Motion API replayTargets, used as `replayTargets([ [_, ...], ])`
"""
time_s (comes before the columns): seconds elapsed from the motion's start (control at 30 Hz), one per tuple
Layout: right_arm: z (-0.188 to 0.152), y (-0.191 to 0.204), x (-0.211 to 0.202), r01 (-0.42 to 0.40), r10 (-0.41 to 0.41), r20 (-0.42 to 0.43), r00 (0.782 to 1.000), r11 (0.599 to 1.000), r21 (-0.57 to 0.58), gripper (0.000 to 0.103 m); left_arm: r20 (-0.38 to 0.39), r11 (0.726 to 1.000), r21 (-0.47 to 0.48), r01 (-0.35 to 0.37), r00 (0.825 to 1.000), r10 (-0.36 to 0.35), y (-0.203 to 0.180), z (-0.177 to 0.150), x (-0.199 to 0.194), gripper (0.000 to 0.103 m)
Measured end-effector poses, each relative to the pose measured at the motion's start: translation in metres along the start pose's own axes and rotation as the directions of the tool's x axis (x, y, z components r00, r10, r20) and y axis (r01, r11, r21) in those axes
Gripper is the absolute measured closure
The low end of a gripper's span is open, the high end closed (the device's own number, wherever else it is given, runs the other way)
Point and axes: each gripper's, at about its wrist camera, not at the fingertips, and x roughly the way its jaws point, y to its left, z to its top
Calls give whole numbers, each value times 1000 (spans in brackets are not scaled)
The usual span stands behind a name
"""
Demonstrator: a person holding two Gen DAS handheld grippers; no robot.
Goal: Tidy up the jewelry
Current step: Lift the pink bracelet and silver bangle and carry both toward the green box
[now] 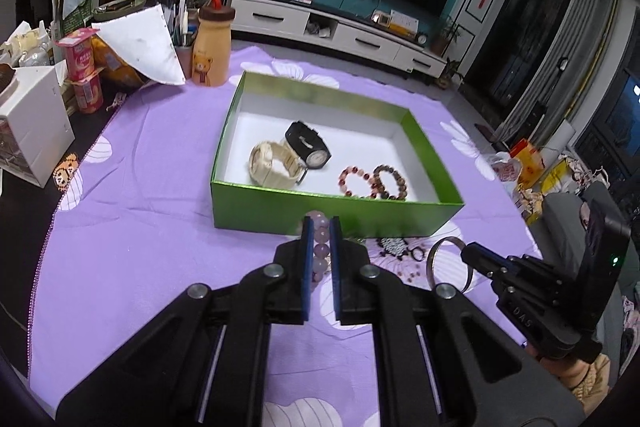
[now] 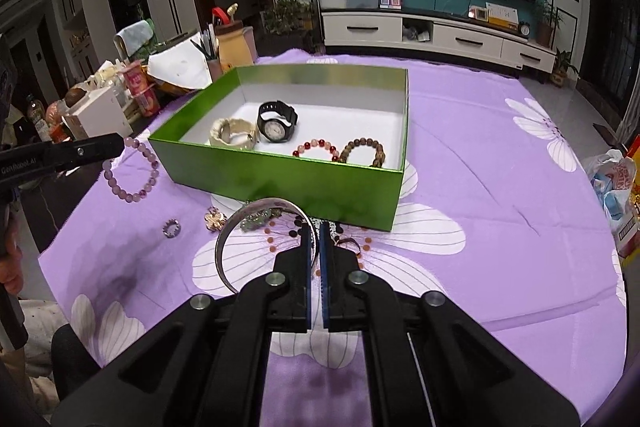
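My left gripper [image 1: 321, 227] is shut on a pale pink bead bracelet [image 1: 321, 241], which hangs lifted off the purple cloth in front of the green box [image 1: 340, 213]. My right gripper [image 2: 315, 229] is shut on the edge of a silver bangle [image 2: 222, 235], also held above the cloth. Inside the box lie a cream watch [image 1: 276, 163], a black watch [image 1: 308, 145], a red bead bracelet [image 1: 354, 179] and a brown bead bracelet [image 1: 390, 181]. The right wrist view shows the left gripper [image 2: 120, 146] with the pink bracelet [image 2: 132, 195] dangling from it.
Small pieces lie on the cloth before the box: a ring [image 2: 172, 228], a gold flower brooch [image 2: 215, 220], a dark beaded piece [image 1: 394, 245]. A bear bottle [image 1: 210, 47], yogurt cups [image 1: 82, 61] and a white box [image 1: 32, 123] crowd the left edge.
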Motion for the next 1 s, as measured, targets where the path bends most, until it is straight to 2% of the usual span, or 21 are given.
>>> replayTargets([
  [0.43, 2, -11, -28, -9, 7, 67, 998, 999, 31, 100, 32, 999, 35, -6, 999, 5, -21, 8, -20, 96],
  [1.0, 20, -24, -49, -22, 15, 156, 988, 999, 43, 100, 53, 997, 80, -10, 999, 5, -45, 25, -19, 96],
])
